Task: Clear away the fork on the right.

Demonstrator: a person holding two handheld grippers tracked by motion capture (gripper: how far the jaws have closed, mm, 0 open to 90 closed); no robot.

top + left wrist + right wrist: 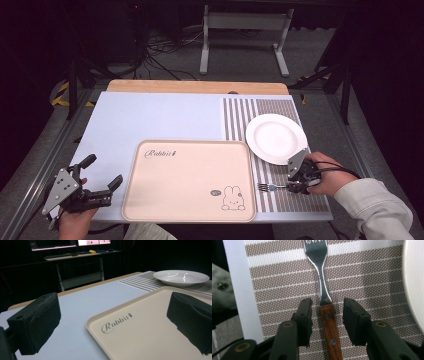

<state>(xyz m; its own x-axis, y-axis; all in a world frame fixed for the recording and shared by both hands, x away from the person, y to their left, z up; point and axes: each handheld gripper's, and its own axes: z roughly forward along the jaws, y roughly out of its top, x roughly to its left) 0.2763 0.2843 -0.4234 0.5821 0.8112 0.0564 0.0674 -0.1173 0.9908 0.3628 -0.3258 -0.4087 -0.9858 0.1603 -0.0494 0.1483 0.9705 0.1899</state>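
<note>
Right gripper [325, 315] low over striped placemat [274, 272], jaws parted with a gap each side of fork [322, 277] handle, not gripping it. Wooden handle with two rivets lying between the jaws, metal neck and tines running straight ahead of them on the mat. White plate [415, 277] edge off to the jaws' right, apart from fork. Blue table cover [237, 277] strip to the jaws' left.

In high view: right gripper [299, 181] held in right hand [327, 175], fork [270, 187] pointing away from it toward beige tray [190, 180], tines just short of tray edge; plate [276, 138] just beyond the gripper.

Left gripper [102, 181] wide open, holding nothing, raised at tray's near left corner in left hand [75, 220]. In left gripper view: gripper [120, 325] pads far apart, "Rabbit" tray [140, 335] ahead between them, plate [181, 277] further ahead and right on the mat, desk with monitors [72, 252] beyond in the dark.
</note>
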